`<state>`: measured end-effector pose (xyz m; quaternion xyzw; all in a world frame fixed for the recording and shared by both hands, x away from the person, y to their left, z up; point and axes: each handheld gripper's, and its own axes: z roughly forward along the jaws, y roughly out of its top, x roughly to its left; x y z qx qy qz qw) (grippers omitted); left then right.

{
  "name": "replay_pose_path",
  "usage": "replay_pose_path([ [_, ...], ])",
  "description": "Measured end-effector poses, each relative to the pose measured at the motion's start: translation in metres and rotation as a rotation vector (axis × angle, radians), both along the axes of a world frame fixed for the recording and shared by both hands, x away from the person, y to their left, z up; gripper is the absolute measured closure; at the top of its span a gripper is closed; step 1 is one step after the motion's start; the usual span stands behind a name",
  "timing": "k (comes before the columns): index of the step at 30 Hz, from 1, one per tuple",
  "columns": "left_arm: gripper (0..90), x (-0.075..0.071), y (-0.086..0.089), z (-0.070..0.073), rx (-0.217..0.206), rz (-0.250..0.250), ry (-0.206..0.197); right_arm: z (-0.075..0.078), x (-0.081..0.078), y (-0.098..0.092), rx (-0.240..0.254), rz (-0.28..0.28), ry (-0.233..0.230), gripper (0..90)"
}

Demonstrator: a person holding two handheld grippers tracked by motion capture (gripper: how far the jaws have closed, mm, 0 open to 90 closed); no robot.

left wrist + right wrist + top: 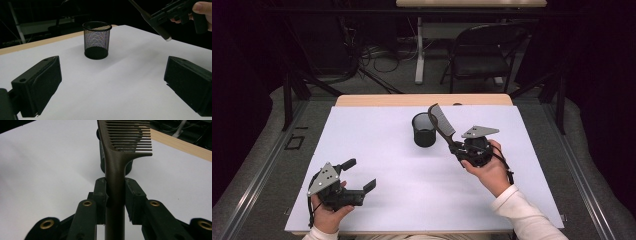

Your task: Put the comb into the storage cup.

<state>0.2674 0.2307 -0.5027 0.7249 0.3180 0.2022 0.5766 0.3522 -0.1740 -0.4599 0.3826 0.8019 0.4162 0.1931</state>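
I see one obstacle on the white bench (387,170): the black wire-mesh cup (424,130), mid-bench. Around it lies open room on every side.

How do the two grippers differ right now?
The right gripper has its jaws shut on a dark comb, raised near the mesh cup; the left gripper has its jaws wide open with nothing between them. The right points toward the cup, the left sits low near the table's front. Both are black and hand-held.
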Motion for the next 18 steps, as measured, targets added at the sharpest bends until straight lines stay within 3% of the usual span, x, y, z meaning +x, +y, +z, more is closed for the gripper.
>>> replay_pose_path([
  [18, 1.4, 0.001, 0.0, -0.001, -0.002, 0.001, 0.002, 0.001, -0.006, 0.018, 0.037, 0.021, -0.081, 72.7],
])
